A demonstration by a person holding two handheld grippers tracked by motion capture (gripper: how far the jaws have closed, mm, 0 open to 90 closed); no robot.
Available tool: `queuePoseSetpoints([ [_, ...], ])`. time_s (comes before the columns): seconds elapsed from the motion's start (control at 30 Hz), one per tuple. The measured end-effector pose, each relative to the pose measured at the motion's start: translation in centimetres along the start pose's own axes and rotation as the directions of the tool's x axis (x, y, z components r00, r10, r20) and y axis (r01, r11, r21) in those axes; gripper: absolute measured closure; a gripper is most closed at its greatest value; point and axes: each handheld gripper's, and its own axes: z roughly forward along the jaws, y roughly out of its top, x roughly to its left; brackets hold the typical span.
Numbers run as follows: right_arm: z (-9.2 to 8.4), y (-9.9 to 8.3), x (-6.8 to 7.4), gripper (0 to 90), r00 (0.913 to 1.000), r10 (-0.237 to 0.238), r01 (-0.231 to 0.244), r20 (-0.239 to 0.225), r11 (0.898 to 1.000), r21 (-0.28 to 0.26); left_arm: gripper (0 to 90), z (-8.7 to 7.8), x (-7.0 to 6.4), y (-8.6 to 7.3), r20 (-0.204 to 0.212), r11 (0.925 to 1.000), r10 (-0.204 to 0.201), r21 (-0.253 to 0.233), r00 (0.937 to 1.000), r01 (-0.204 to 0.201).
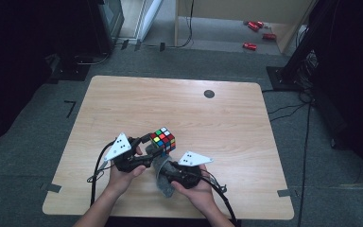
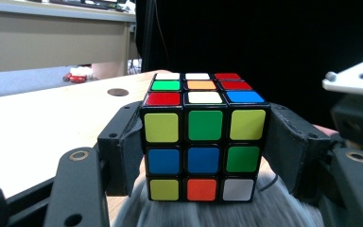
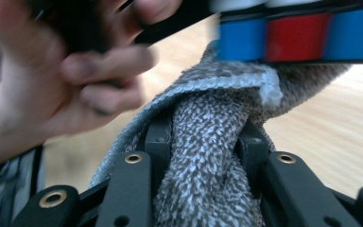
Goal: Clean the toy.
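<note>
Beneath clamped cube (image 1: 163,139), cloth-gripping right claw (image 1: 164,166).

So the high view sits above the person's edge of the wooden table (image 1: 179,109), looking forward and down, far enough back to catch the whole top plus the carpet beyond. The left gripper view rides low on the left gripper (image 2: 203,142), staring level along its jaws, super close on the cube (image 2: 205,137), with the table's far end and a desk behind. The right gripper view sits on the right gripper (image 3: 203,142), tilted upward, right up against the grey cloth (image 3: 203,189). All three catch the cube and cloth; the right one also sees the left hand (image 3: 52,71).
</note>
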Motion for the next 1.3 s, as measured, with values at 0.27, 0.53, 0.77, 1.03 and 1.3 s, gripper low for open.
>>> queuePoseSetpoints([
  [0.27, -0.4, -0.1, -1.6, 65.6, 0.989, 0.052, -0.054, 0.138, 0.998, 0.015, 34.8, -0.5, 0.3, 0.3, -0.012, 0.9999, -0.006, -0.011, 0.9999, 0.006],
  [0.53, -0.9, 0.0, -1.2, 66.0, 0.9898, 0.084, -0.078, 0.115, 0.996, -0.053, 34.8, 0.0, -0.1, 0.2, 0.0, 1.0, 0.002, -0.005, 1.0, -0.002],
  [0.77, 0.2, -0.3, 0.6, 65.7, 0.9999, -0.004, 0.004, 0.015, 1.0, -0.01, 34.8, -0.3, 0.2, 0.2, -0.011, 1.0, 0.004, -0.002, 0.9999, -0.004],
  [1.03, -0.9, 0.1, -1.0, 66.1, 0.9891, 0.042, -0.035, 0.141, 0.998, -0.049, 34.8, -0.4, 0.2, 0.3, -0.015, 0.9999, -0.001, -0.015, 0.9999, 0.001],
  [1.3, 0.2, -0.3, 1.1, 65.6, 0.9967, -0.065, 0.066, 0.048, 0.998, -0.017, 34.8, -0.1, -0.2, 0.2, -0.016, 0.9997, 0.024, 0.004, 0.9996, -0.024],
])
